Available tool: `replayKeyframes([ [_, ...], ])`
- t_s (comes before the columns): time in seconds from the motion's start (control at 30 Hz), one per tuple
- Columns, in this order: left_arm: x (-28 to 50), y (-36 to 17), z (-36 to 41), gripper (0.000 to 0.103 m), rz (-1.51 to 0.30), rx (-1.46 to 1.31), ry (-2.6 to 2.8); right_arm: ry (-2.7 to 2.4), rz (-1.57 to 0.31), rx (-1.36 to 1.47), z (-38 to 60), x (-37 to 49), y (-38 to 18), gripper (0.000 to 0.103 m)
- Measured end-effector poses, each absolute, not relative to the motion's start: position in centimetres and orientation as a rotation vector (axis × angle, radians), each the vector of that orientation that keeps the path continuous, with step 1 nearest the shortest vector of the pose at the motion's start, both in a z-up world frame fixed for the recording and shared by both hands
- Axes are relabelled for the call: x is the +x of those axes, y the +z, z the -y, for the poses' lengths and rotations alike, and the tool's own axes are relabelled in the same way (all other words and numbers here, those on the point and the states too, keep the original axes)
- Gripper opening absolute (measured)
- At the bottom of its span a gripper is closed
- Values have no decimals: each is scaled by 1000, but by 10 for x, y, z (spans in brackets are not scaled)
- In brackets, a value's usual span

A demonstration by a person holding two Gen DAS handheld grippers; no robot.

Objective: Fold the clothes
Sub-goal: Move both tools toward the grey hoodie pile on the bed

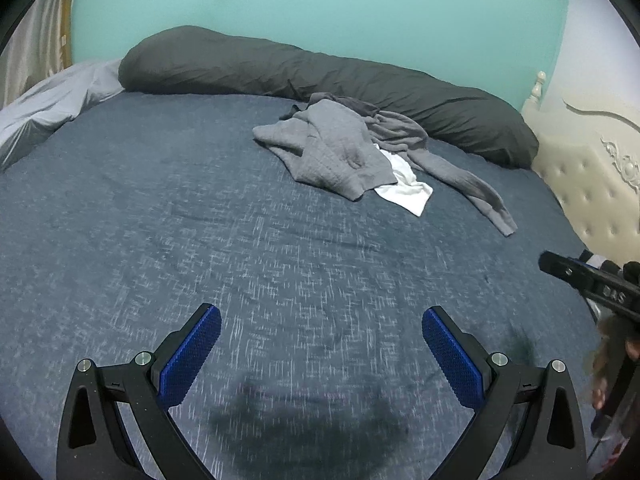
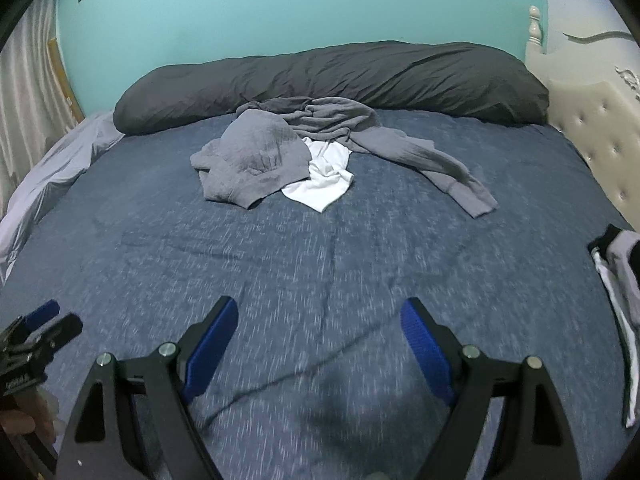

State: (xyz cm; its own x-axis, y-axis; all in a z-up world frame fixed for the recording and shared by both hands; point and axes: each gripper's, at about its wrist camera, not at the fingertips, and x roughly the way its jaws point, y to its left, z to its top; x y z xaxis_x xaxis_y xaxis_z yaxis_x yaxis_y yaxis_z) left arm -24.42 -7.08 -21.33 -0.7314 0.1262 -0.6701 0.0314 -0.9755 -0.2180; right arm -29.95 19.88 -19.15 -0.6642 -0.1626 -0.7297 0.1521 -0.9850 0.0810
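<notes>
A crumpled grey long-sleeved garment (image 1: 340, 148) (image 2: 256, 156) lies heaped at the far middle of the bed, one sleeve (image 2: 452, 176) trailing right. A white garment (image 1: 404, 184) (image 2: 324, 180) pokes out from under it. My left gripper (image 1: 322, 320) hovers open over bare sheet, well short of the pile, nothing between its blue pads (image 1: 192, 356). My right gripper (image 2: 318, 312) is open too and holds nothing. Each gripper also shows at the edge of the other's view: the right gripper (image 1: 576, 276), the left gripper (image 2: 44, 324).
The blue mottled bedsheet (image 1: 200, 220) (image 2: 160, 248) spreads wide in front of the pile. A long dark grey pillow (image 1: 304, 68) (image 2: 340, 76) lies along the teal wall. A cream tufted headboard (image 1: 592, 184) stands right. Another grey, white and black garment (image 2: 620, 280) lies at the right edge.
</notes>
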Motion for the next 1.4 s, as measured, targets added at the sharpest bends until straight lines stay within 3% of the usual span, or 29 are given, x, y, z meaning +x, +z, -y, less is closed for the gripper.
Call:
replayKeyframes([
  [0.77,-290,-266,128,103,453,-1218,2871,-2641,-37,1223,-122,-435,-257,84],
  [1.4,-298,-280,132,103,454,-1237,2842,-2574,-153,1199,-54,-510,-282,84],
])
